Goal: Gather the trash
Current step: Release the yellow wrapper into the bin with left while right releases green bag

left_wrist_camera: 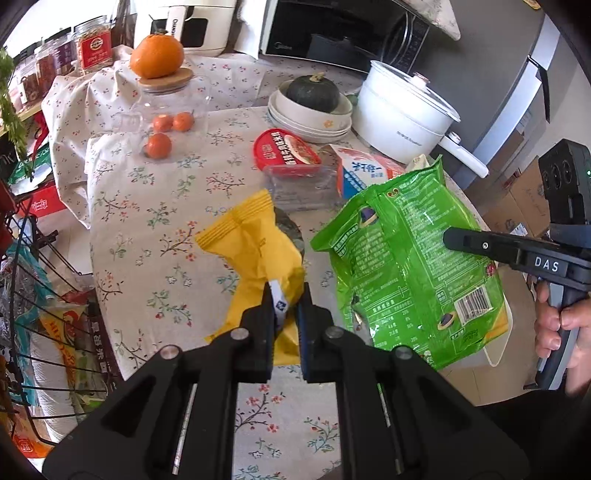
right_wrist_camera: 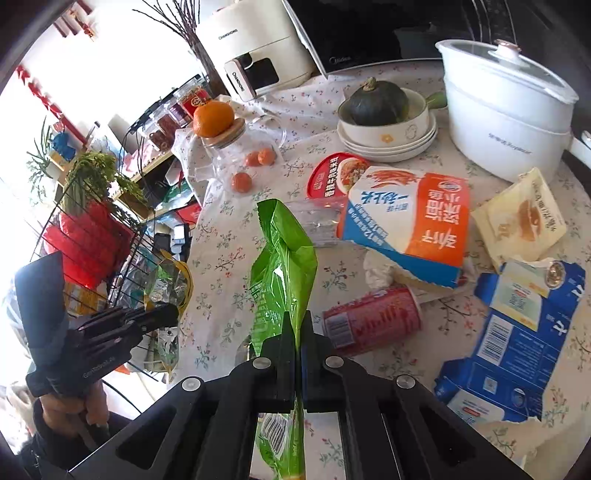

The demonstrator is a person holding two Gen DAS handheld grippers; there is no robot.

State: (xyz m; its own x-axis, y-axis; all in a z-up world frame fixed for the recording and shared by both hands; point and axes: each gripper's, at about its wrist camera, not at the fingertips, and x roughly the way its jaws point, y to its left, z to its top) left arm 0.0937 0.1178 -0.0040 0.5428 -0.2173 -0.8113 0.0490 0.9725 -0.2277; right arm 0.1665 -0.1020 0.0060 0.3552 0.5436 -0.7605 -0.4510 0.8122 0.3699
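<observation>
My left gripper (left_wrist_camera: 286, 299) is shut on a yellow snack bag (left_wrist_camera: 255, 243) and holds it above the floral tablecloth. My right gripper (right_wrist_camera: 298, 325) is shut on a green snack bag (right_wrist_camera: 284, 258), held upright off the table; that bag also shows in the left wrist view (left_wrist_camera: 402, 258), with the right gripper (left_wrist_camera: 458, 236) beside it. In the right wrist view the left gripper (right_wrist_camera: 166, 314) holds the yellow bag (right_wrist_camera: 173, 288) at the table's left edge. On the table lie a red can (right_wrist_camera: 373, 317), an orange-and-white carton (right_wrist_camera: 410, 221), a torn blue carton (right_wrist_camera: 517, 332), a cream wrapper (right_wrist_camera: 524, 218), a red lid (right_wrist_camera: 332, 177) and a clear tray (right_wrist_camera: 317, 221).
A white pot (right_wrist_camera: 506, 110), stacked bowls (right_wrist_camera: 388, 140) with a green squash (right_wrist_camera: 373, 103), a glass jar (right_wrist_camera: 243, 155) topped by an orange (right_wrist_camera: 214, 118), an air fryer (right_wrist_camera: 255, 55) and a microwave (left_wrist_camera: 332, 29) stand at the back. A wire basket (right_wrist_camera: 107, 236) holding trash stands left of the table.
</observation>
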